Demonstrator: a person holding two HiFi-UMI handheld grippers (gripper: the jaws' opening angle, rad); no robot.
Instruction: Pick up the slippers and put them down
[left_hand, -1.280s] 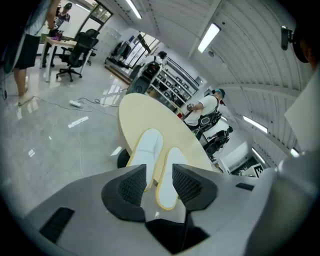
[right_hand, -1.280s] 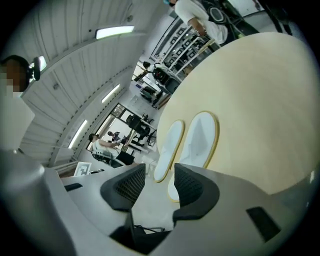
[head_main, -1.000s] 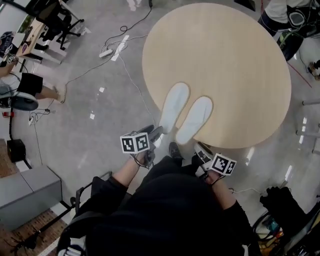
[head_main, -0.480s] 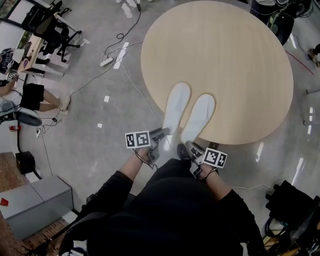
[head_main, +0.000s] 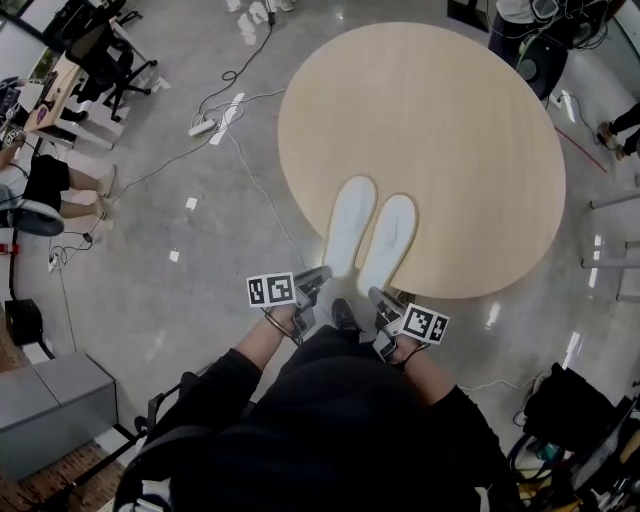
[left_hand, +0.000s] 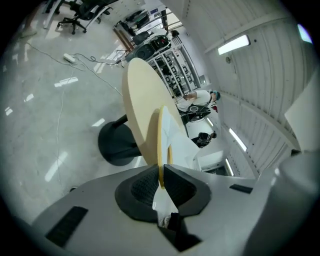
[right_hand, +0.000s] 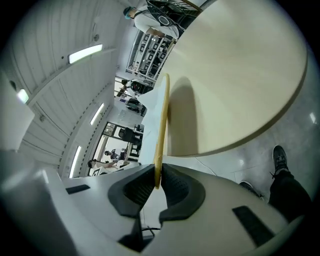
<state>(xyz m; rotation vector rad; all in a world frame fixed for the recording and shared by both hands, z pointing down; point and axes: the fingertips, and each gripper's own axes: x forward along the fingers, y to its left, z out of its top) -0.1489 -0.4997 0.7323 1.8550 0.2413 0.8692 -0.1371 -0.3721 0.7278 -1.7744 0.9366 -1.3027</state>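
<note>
White slippers (head_main: 350, 225): heels hidden in just-closed left gripper (head_main: 322, 273), right gripper (head_main: 379, 296).

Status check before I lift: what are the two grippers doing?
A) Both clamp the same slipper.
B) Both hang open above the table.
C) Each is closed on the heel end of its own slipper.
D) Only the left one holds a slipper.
C: the jaws of the left gripper have just been closing and now pinch the heel edge of the left slipper; those of the right gripper likewise pinch the right slipper.
</note>
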